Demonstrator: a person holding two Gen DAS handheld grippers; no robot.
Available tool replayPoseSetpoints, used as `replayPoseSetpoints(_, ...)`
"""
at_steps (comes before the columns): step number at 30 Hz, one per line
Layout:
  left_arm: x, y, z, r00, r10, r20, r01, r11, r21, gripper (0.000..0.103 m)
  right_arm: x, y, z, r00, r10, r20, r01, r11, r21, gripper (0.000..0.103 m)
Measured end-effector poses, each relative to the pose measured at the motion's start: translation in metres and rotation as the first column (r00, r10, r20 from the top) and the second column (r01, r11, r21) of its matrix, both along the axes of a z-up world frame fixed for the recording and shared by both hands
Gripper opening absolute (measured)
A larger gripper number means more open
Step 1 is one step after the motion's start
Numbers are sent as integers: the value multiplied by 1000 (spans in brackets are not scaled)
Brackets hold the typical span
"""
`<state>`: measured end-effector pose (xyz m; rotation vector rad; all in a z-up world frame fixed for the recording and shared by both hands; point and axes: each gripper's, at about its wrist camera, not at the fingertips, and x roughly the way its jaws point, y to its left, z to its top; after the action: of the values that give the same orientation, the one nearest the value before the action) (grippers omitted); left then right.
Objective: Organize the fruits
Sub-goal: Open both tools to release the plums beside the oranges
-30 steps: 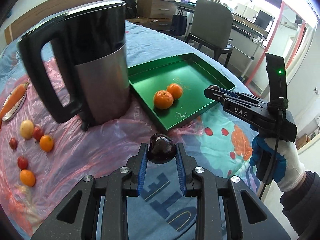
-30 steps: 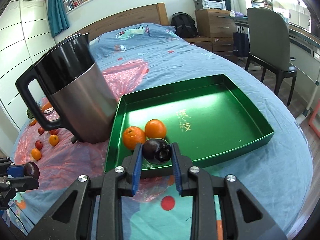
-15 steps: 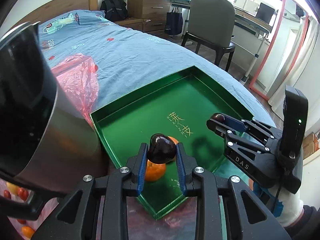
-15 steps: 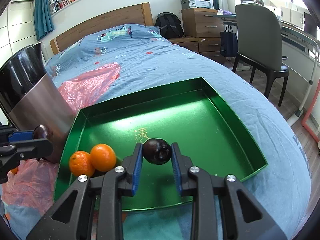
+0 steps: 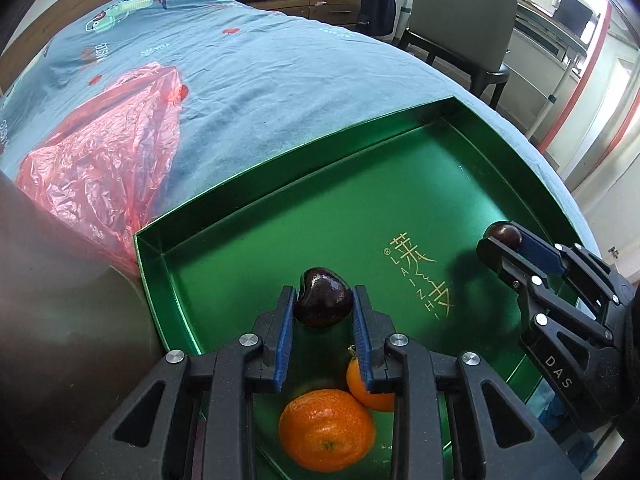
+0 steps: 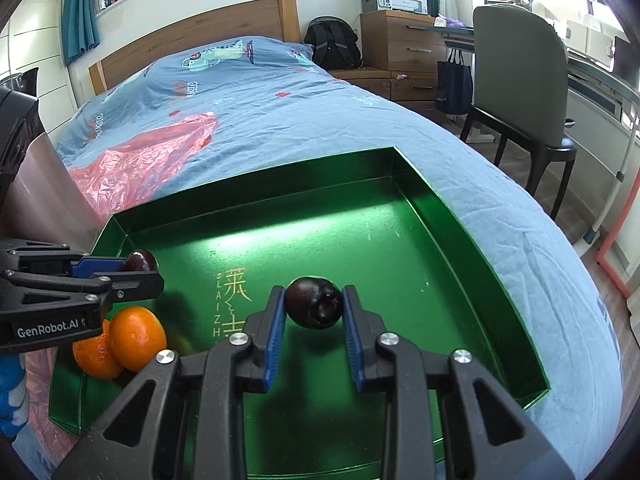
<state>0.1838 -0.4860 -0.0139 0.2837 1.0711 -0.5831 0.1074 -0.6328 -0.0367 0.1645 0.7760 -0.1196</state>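
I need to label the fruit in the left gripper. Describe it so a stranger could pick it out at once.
Find the green tray on the blue bedspread. Over its near corner, above two oranges, the left gripper pinches a dark cherry. Unlike the rounder dark fruit in the right gripper, it is heart-shaped, with a notch.

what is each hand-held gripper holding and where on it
Left hand-held gripper: a dark fruit, pinched across its sides between the fingertips. Right hand-held gripper: another dark fruit, held the same way.
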Motion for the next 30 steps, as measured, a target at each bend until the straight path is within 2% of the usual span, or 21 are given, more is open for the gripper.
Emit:
replayPoseSetpoints(10, 11, 2, -6, 998, 30, -49, -32, 999, -39, 25, 6, 1, -9, 999, -3, -32, 2, 1000, -24, 12)
replayPoseSetpoints(13, 13, 2, -6, 998, 37, -49, -39, 999, -32, 34, 6, 2, -9, 999, -4, -35, 3, 1000, -28, 12)
replayPoseSetpoints(16, 11, 1, -4, 998, 37, -45, -39, 999, -28, 36, 6, 2, -7, 999, -6, -38, 5, 1000, -21, 13)
replayPoseSetpoints(19, 8, 0, 0, 999, 40, -31, -41, 999, -26, 44, 3, 1, -5, 999, -8, -36, 8, 1000, -13, 15)
replayPoseSetpoints(21, 6, 0, 4, 999, 41, -23, -42, 999, -28, 45, 1, 1, -2, 999, -14, -30, 13, 1000, -12, 25)
replayPoseSetpoints(22, 5, 0, 6, 999, 42, -19, -42, 999, -29, 46, -1, 1, 0, 1000, -17, -25, 16, 1000, -9, 37)
replayPoseSetpoints(23, 5, 1, 8, 999, 43, -16, -43, 999, -29, 47, -2, 1, 2, 1000, -18, -19, 18, 1000, -5, 40)
replayPoseSetpoints(30, -12, 5, 26, 999, 31, 7, -31, 999, -42, 48, -14, 1, 20, 1000, -26, 3, 26, 1000, -14, 44)
